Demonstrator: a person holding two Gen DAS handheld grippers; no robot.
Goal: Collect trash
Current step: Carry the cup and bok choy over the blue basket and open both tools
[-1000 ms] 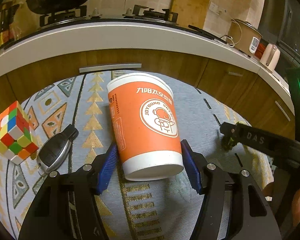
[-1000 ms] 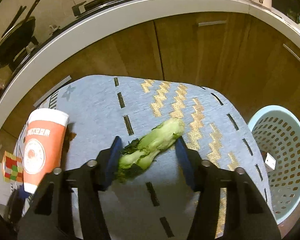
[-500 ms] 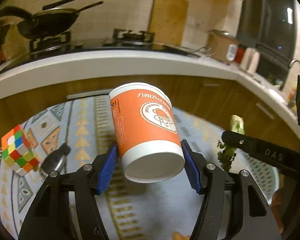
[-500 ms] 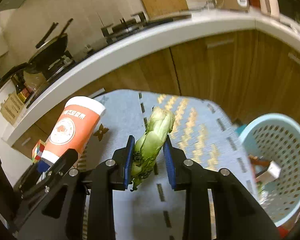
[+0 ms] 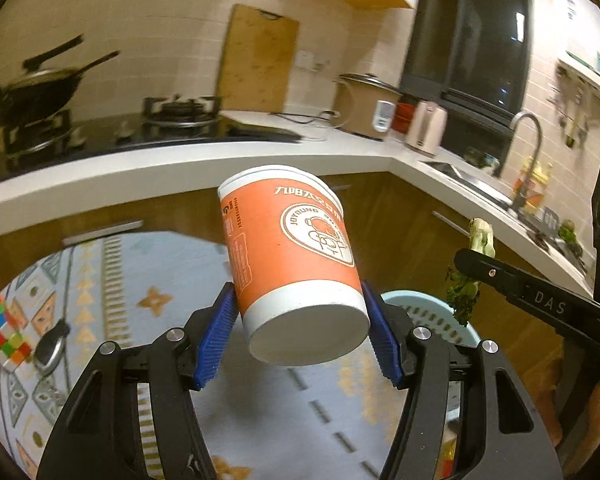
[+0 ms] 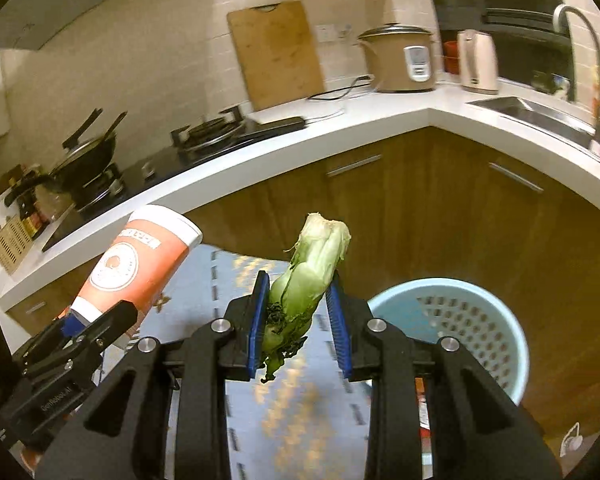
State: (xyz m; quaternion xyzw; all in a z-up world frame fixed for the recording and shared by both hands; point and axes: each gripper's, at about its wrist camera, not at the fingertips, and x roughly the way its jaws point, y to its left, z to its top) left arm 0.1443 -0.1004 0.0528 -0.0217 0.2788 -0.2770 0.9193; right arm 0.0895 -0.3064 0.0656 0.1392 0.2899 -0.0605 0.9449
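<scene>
My left gripper [image 5: 300,336] is shut on an orange and white paper cup [image 5: 292,256], held tilted in the air above the rug; the cup also shows in the right wrist view [image 6: 136,268]. My right gripper [image 6: 300,320] is shut on a green leafy vegetable stalk [image 6: 304,288], lifted off the rug; the stalk also shows at the right of the left wrist view [image 5: 470,264]. A light blue perforated basket [image 6: 472,320] stands on the floor to the right, below and beyond both grippers, and shows in the left wrist view [image 5: 432,312] too.
A patterned blue rug [image 5: 112,276] holds a Rubik's cube [image 5: 0,332] and a black car key [image 5: 52,348] at the left. Wooden cabinets [image 6: 440,216] under a white counter curve behind. A stove with a wok [image 5: 32,92] is at far left.
Both grippers have risen from the rug with the cup and the vegetable held. They have moved right, so the blue basket now lies just beyond them.
</scene>
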